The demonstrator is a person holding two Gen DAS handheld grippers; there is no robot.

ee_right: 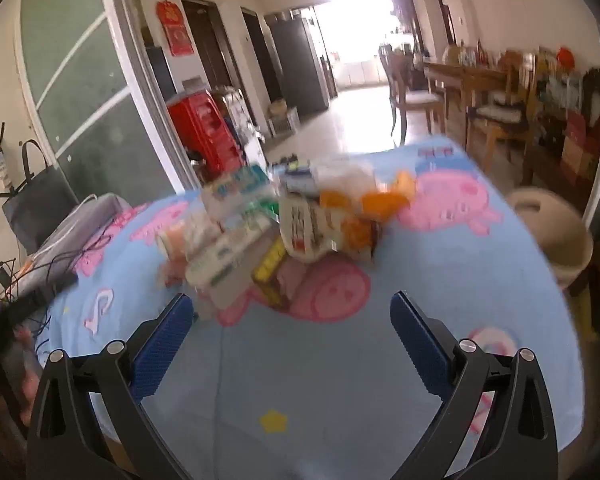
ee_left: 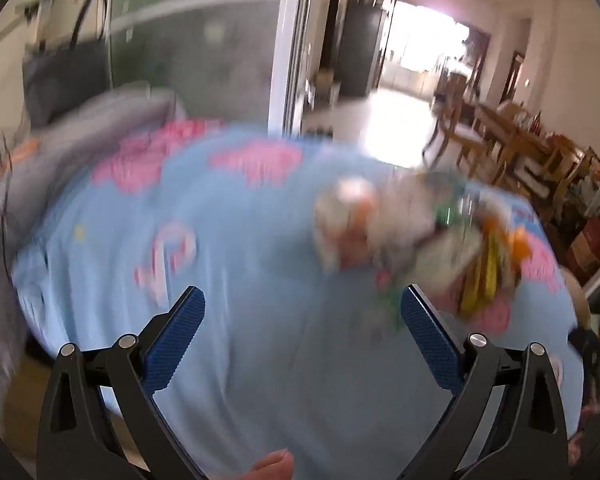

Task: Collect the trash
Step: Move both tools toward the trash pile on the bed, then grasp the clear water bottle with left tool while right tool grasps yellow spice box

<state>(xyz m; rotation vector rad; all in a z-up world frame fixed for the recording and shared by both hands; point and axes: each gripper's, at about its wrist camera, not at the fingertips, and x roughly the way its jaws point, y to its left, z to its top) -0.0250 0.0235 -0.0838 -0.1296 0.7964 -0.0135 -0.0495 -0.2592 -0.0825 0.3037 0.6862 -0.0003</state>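
- Orange, white and yellow wrappers make up the trash pile point(ee_right: 284, 232), heaped mid-way across the blue cartoon-pig tablecloth point(ee_right: 440, 272).
- My right gripper point(ee_right: 290, 334) hangs just short of it, jaws spread, holding nothing.
- My left gripper point(ee_left: 302, 328) is equally released, pile point(ee_left: 416, 244) ahead-right, blurred.

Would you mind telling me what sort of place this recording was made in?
Most likely a lived-in home, an open living and dining area. A wooden dining table with chairs stands down the room, a cartoon-pig cloth covers the near table, and a tote bag hangs by the wall.
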